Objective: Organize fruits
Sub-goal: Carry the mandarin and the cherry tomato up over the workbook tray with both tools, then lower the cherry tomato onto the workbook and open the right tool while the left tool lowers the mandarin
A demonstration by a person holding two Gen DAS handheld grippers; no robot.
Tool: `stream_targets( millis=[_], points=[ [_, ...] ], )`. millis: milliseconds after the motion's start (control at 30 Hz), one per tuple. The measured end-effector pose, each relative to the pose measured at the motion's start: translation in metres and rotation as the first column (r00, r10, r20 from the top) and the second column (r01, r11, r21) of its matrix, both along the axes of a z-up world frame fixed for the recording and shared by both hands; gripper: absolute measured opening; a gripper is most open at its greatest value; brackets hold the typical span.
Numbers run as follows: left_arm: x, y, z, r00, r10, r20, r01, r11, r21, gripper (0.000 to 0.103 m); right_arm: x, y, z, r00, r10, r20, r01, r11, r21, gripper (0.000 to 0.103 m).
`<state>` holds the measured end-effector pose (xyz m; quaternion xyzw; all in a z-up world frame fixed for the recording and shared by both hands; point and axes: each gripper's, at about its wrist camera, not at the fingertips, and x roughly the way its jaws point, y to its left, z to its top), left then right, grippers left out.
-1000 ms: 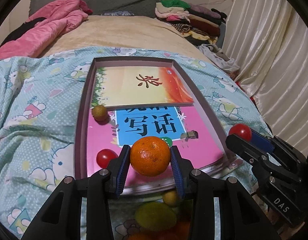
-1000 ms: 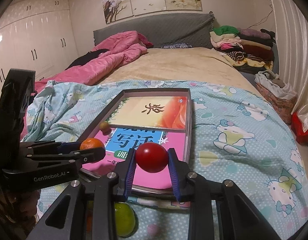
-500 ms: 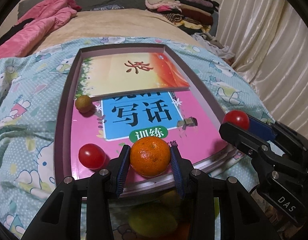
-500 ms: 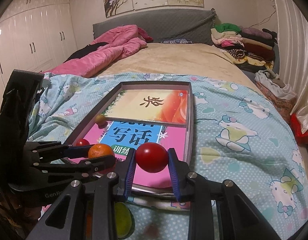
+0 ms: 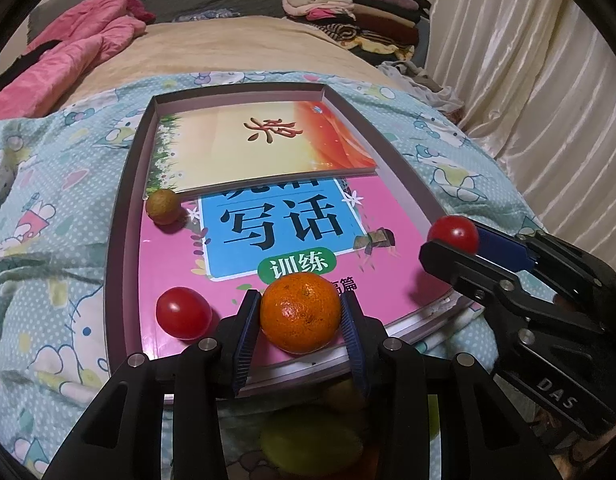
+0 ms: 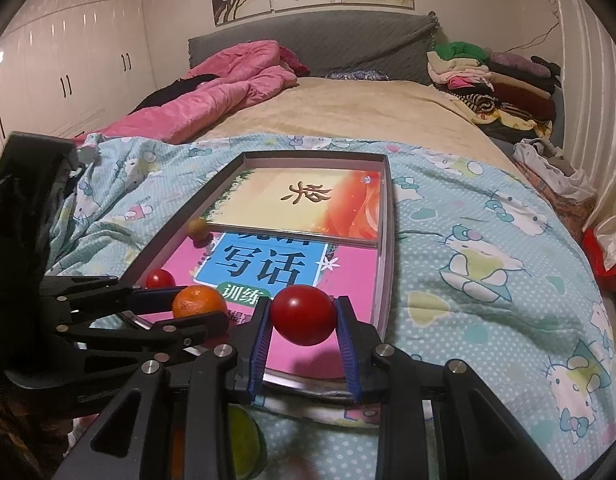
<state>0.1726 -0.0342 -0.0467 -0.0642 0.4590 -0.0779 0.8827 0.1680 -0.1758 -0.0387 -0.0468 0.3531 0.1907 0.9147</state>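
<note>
My left gripper (image 5: 300, 316) is shut on an orange mandarin (image 5: 300, 312), held over the near end of a shallow box (image 5: 126, 208) that lies on the bed. My right gripper (image 6: 304, 318) is shut on a red tomato (image 6: 304, 314) above the box's near right part; the same tomato (image 5: 453, 233) shows in the left wrist view. Inside the box, on a pink book (image 5: 164, 264), rest a second red tomato (image 5: 183, 312) at the near left and a small brownish fruit (image 5: 162, 206) further back.
A yellow-orange book (image 5: 264, 148) fills the box's far half. Green and yellowish fruits (image 5: 311, 440) lie below the grippers, near the box's front edge. A cartoon-print blanket (image 6: 487, 248) covers the bed; a pink quilt (image 6: 212, 96) and folded clothes (image 6: 491, 80) lie beyond.
The left wrist view has tipped downward, so the box sits higher and larger in the frame. Both grips are unchanged.
</note>
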Motion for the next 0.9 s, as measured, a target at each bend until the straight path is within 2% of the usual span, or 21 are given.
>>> stream_targets(
  millis=[567, 900],
  points=[
    [0.0, -0.002, 0.0, 1.0, -0.006, 0.005, 0.006, 1.0, 0.011, 0.041, 0.012, 0.007, -0.019, 0.997, 0.026, -0.068, -0.029, 0.999, -0.045, 0.032],
    [-0.001, -0.003, 0.001, 1.0, -0.007, 0.008, 0.007, 1.0, 0.018, 0.041, 0.012, 0.009, -0.024, 0.996, 0.044, -0.076, -0.048, 0.997, -0.061, 0.032]
  ],
)
